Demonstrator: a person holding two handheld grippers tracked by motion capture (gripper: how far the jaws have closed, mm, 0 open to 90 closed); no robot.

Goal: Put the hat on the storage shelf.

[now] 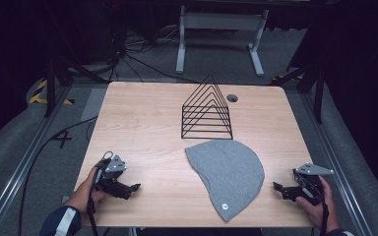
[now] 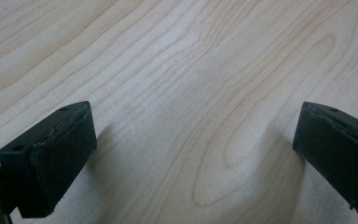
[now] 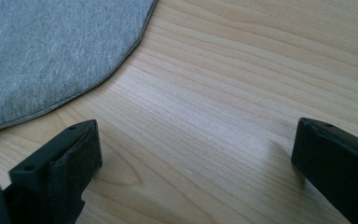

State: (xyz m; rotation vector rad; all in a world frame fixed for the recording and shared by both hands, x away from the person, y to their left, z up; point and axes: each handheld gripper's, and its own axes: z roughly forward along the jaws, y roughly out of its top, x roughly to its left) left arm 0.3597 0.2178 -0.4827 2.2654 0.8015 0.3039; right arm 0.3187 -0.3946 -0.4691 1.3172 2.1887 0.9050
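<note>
A grey knitted cap lies flat on the wooden table, near its front, with a small round badge close to its nearest tip. Behind it stands a black wire rack shaped like a row of triangles. My left gripper rests low at the front left, open, with bare wood between its jaws. At the front right my right gripper is open too, just right of the cap, whose curved edge fills the upper left of the right gripper view.
A round cable hole sits in the table top behind the rack. Beyond the table are a white table frame, loose cables on grey floor and dark stands at both sides. Bare wood spreads across the table's left half.
</note>
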